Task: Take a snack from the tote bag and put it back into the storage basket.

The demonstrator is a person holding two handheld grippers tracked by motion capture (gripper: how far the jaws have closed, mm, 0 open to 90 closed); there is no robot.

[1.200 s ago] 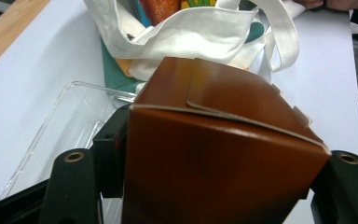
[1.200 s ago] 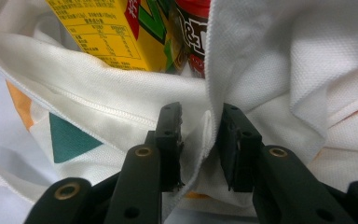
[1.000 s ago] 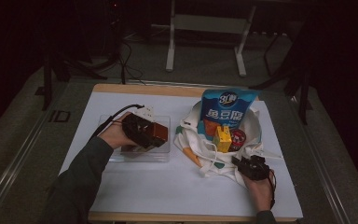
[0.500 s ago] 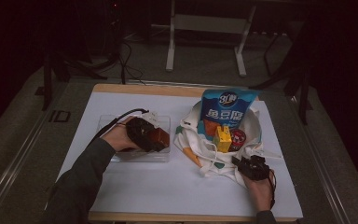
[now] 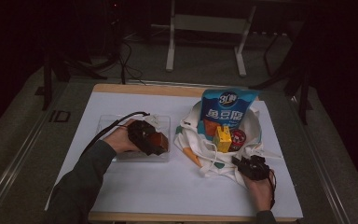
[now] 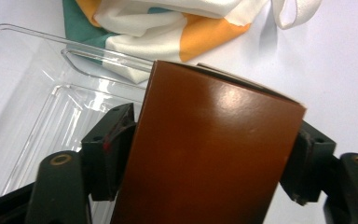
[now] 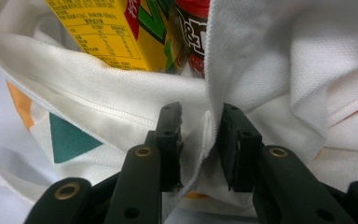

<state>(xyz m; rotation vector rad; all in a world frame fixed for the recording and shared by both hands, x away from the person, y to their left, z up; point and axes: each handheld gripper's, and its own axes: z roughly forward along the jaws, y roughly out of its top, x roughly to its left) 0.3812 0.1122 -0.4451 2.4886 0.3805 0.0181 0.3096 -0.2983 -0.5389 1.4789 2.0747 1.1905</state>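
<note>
My left gripper [image 5: 154, 145] hovers over the right end of a clear plastic tray [image 5: 112, 123]. A glossy brown box [image 6: 209, 154] stands between its jaws. The jaws have just been opening, and both pads still lie against the box's sides. My right gripper [image 5: 247, 164] is at the near rim of a white tote bag [image 5: 200, 149] with orange and green patches. Its jaws are closed on a fold of the bag's hem [image 7: 200, 135]. Inside the bag stand a tall blue snack pack [image 5: 226, 109], a yellow carton [image 7: 107, 32] and a red can [image 7: 191, 32].
The tray [image 6: 37, 93] and the bag sit side by side on a white sheet [image 5: 168, 186] covering the wooden table. The bag's straps [image 5: 214, 158] trail toward the front. Beyond the table's far edge is a metal stand [image 5: 205, 28] on a dark floor.
My left gripper with the brown box has shifted slightly right and nearer, toward the tray's right end. The right hand and the bag have not moved.
</note>
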